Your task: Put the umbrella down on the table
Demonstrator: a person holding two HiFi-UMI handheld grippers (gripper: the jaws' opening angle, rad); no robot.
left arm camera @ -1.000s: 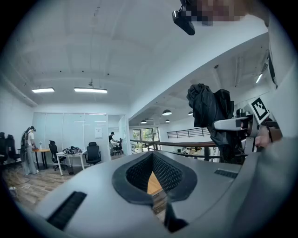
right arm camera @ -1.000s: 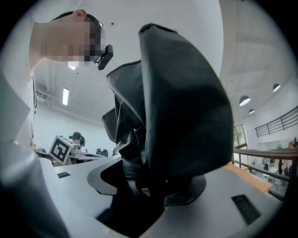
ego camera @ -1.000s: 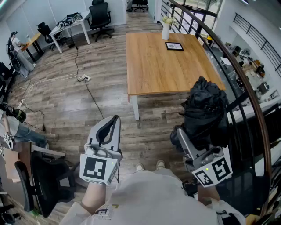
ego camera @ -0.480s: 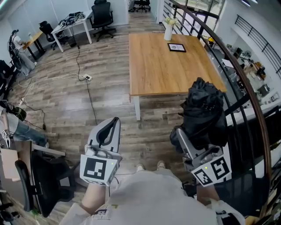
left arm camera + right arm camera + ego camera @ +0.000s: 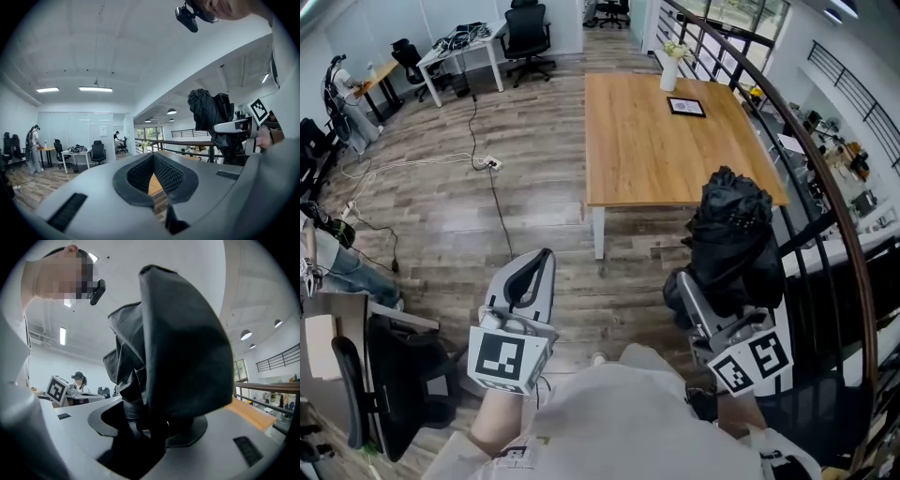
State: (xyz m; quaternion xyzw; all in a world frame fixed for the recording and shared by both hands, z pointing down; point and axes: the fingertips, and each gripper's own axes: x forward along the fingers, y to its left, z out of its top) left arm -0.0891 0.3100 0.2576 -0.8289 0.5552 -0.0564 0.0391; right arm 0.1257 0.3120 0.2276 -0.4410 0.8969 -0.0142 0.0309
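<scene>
You are holding the bundled black umbrella [image 5: 733, 239] clamped in your right gripper [image 5: 698, 292], short of the wooden table [image 5: 656, 141], while your left gripper [image 5: 542, 261] is staying pinched together, empty, so laying it down is all ahead.

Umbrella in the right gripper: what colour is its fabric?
Black. The umbrella shows best in the head view.

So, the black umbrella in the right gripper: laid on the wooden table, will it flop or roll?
The umbrella is bunched in loose, crumpled folds in the right gripper, so the cloth will probably sag and spread. That soft bundle seems unlikely to roll on the flat table. Held by one gripper alone, it is probably light.
</scene>
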